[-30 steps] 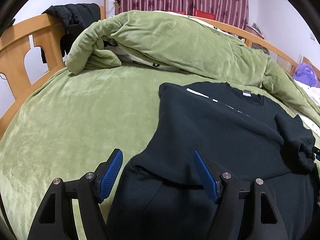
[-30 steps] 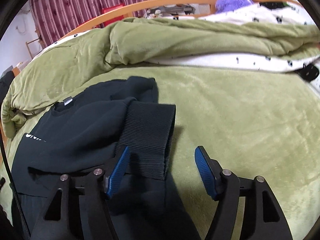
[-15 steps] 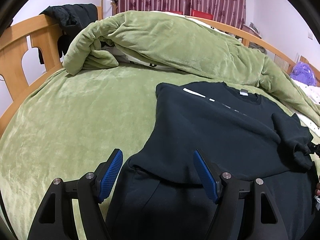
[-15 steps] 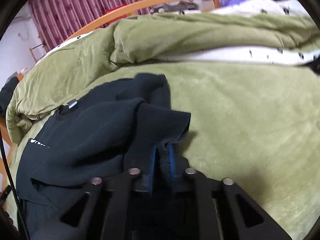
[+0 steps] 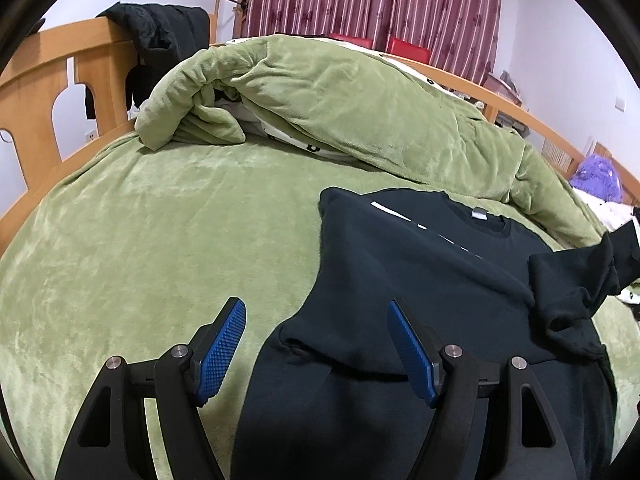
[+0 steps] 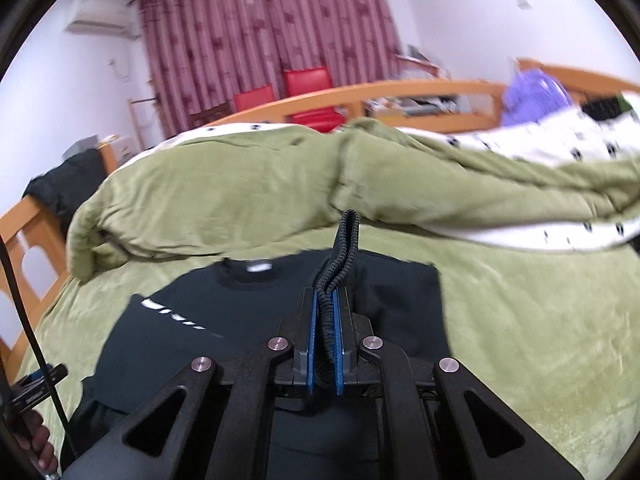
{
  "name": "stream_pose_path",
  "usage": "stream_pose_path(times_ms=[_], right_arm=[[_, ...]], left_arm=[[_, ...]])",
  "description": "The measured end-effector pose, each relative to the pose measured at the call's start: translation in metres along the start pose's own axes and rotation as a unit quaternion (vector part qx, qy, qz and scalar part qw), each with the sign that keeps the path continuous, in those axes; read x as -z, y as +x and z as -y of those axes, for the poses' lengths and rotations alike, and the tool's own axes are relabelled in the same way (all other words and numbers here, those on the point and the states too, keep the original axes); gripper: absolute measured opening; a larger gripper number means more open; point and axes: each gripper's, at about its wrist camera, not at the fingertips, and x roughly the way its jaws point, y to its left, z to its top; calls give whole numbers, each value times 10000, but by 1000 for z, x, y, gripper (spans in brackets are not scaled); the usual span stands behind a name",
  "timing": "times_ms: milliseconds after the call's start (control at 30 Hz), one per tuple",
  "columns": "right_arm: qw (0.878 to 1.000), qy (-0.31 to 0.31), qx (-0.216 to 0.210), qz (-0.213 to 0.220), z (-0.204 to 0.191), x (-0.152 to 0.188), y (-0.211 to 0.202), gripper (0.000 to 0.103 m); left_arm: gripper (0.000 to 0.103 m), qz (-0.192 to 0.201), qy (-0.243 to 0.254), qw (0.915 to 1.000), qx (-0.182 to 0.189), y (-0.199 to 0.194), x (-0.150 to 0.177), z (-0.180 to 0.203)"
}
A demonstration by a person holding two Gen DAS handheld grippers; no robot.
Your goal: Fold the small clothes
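Note:
A black sweatshirt (image 5: 420, 280) with a white chest print lies flat on the green bed cover (image 5: 160, 248), collar toward the rumpled quilt. My left gripper (image 5: 316, 344) hovers open above the sweatshirt's left side, where a sleeve is folded in; nothing is between its blue pads. My right gripper (image 6: 325, 322) is shut on the ribbed sleeve cuff (image 6: 345, 244), which sticks up from between the pads. In the left wrist view that sleeve (image 5: 576, 280) is lifted off the bed at the right edge. The sweatshirt (image 6: 240, 320) lies below the raised cuff.
A bunched green quilt (image 5: 340, 92) with a white spotted lining fills the far side of the bed. A wooden bed frame (image 5: 48, 92) with a dark garment (image 5: 156, 32) draped on it stands left. A purple bag (image 6: 532, 96) sits at the far right rail.
My right gripper closed on the sleeve cuff and lifted it well above the bed. The sleeve now hangs raised at the right. My left gripper rose slightly, still open.

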Motion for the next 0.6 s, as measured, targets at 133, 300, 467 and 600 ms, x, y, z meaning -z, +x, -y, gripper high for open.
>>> stream_pose_path(times_ms=[133,300,467,600], right_arm=[[9994,-249,-248,44,-47,-9,-8,8],[9959,-540,-732,16,-125,-21,-3,8],[9866,-1174,-1131,-60,-213,-9,14,7],[9818,-1364,-1226,-500,-255,22,47,7]], left_arm=[[71,69,-56,10000,-33,-5,-2,-12],[71,150,-287,9995,-70,-12,-8,-34],[71,255,-497,9984,-109,-19,-13,-55],[71,284,-466,9983,-206,-19,-14,-64]])
